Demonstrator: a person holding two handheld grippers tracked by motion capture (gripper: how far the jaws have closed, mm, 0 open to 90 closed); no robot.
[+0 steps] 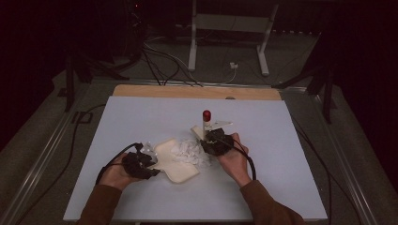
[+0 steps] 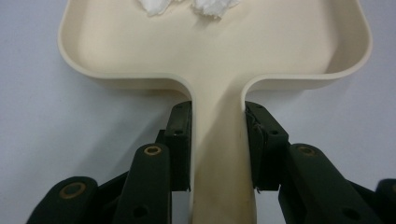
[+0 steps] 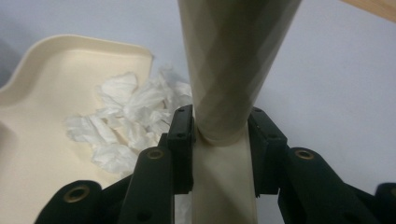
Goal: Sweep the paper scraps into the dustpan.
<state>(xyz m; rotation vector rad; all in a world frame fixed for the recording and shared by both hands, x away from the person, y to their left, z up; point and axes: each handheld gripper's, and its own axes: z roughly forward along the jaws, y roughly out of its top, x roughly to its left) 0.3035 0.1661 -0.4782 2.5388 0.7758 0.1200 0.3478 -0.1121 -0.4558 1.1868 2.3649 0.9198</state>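
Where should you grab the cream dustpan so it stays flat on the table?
By its straight handle, coming in level from the handle end. It is narrow with two flat sides, so the left tongs fit around it, as they do now. The dustpan has a wide, shallow tray that would not fit between them.

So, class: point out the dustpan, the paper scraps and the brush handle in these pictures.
dustpan [image 2: 219, 60], left gripper view, on its bare cream floor.
paper scraps [image 3: 126, 116], right gripper view, middle of the white heap.
brush handle [image 3: 229, 70], right gripper view, on its cream shaft above the jaws.
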